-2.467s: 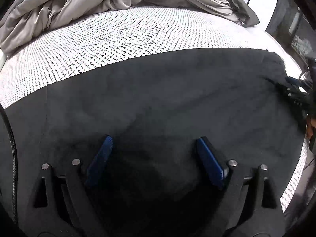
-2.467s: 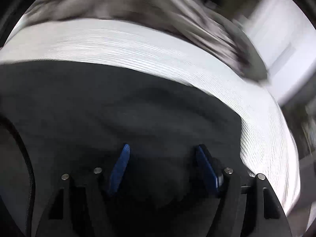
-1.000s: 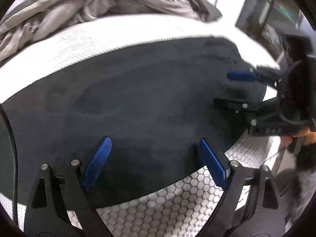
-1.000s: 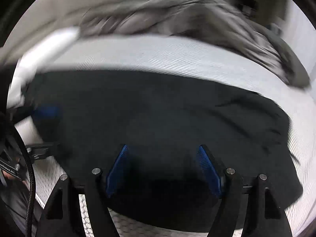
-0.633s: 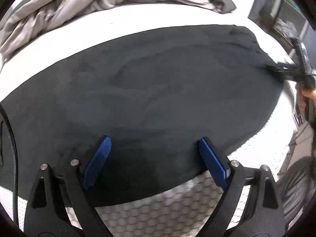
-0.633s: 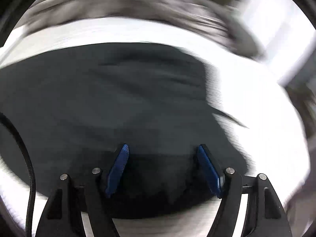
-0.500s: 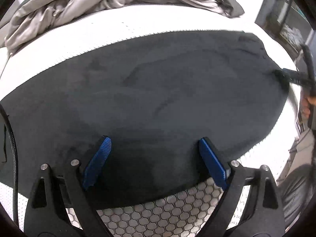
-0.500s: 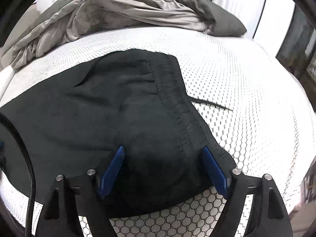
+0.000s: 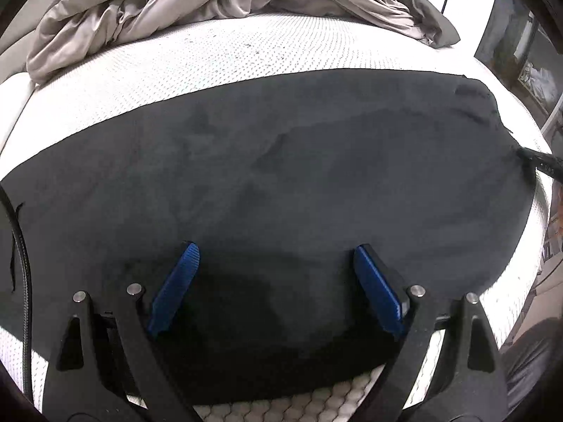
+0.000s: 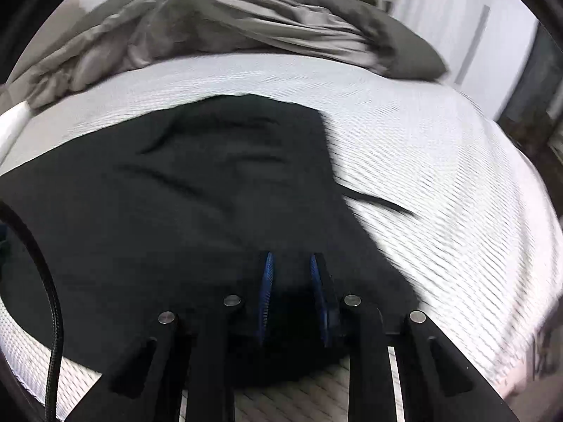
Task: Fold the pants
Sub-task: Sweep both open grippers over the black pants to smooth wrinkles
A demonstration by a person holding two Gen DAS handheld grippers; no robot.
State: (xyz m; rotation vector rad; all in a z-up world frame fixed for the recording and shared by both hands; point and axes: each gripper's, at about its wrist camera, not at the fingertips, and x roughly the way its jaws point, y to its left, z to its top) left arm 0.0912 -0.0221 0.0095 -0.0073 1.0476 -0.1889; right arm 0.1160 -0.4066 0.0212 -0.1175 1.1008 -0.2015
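Black pants [image 9: 299, 176] lie spread flat across the white mesh mattress [image 9: 211, 59], waistband end to the right. My left gripper [image 9: 278, 281] is open, its blue pads wide apart over the near edge of the fabric. In the right wrist view the pants [image 10: 193, 193] fill the left and middle, with a drawstring [image 10: 380, 202] trailing onto the mattress. My right gripper [image 10: 290, 281] has its pads close together with a narrow gap, over the near waistband edge; dark cloth lies between them. The right gripper's tip [image 9: 538, 163] shows at the pants' far right edge in the left wrist view.
A crumpled grey duvet [image 9: 211, 7] is heaped along the far side of the bed, also in the right wrist view [image 10: 228, 24]. Bare mattress [image 10: 440, 176] lies right of the pants. Dark furniture [image 9: 527, 52] stands beyond the bed's right edge.
My right gripper's pads have closed from wide apart to a narrow gap at the waistband edge, and it has moved slightly. My left gripper stays open and has barely shifted.
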